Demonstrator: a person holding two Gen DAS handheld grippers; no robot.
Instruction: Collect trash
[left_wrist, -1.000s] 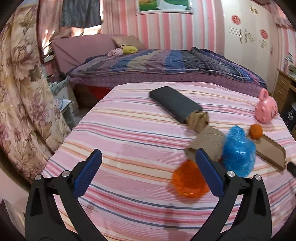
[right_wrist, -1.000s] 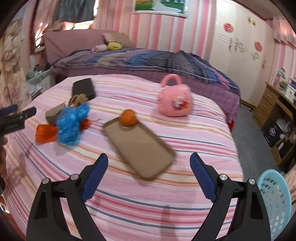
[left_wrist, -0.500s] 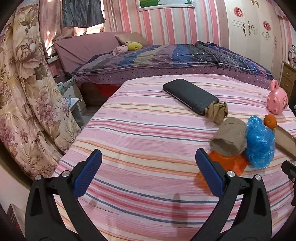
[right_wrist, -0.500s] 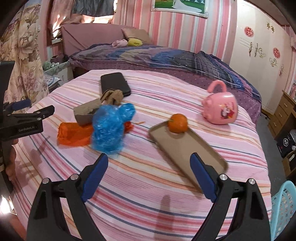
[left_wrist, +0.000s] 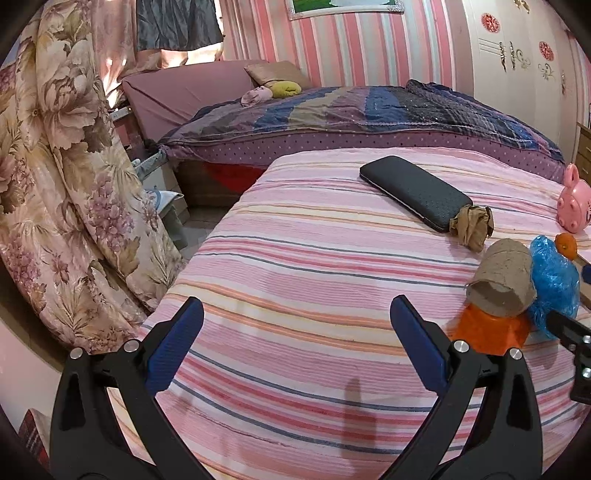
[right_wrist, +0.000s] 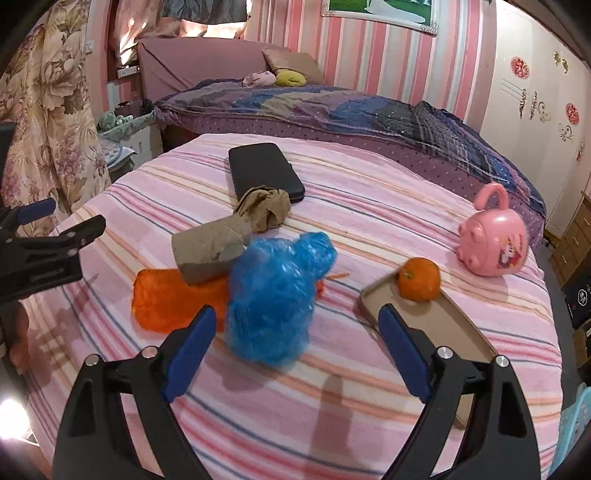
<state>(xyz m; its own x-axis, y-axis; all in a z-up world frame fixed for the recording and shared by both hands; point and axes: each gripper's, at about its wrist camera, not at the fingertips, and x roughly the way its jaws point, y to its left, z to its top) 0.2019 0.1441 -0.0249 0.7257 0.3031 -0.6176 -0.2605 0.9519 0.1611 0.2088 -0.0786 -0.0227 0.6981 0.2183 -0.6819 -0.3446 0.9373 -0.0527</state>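
Right gripper: jaws wide, empty, just short of blue bag. Left gripper: wide, empty. Risk: snagging orange bag underneath (plastics overlap), dragging the pile.

Both tools look alike: the left black two-finger gripper and the right black two-finger gripper have matte plastic arms with slotted cut-outs, round silver screws at the pivots, and ribbed blue pads lining the inner faces of the fingers.
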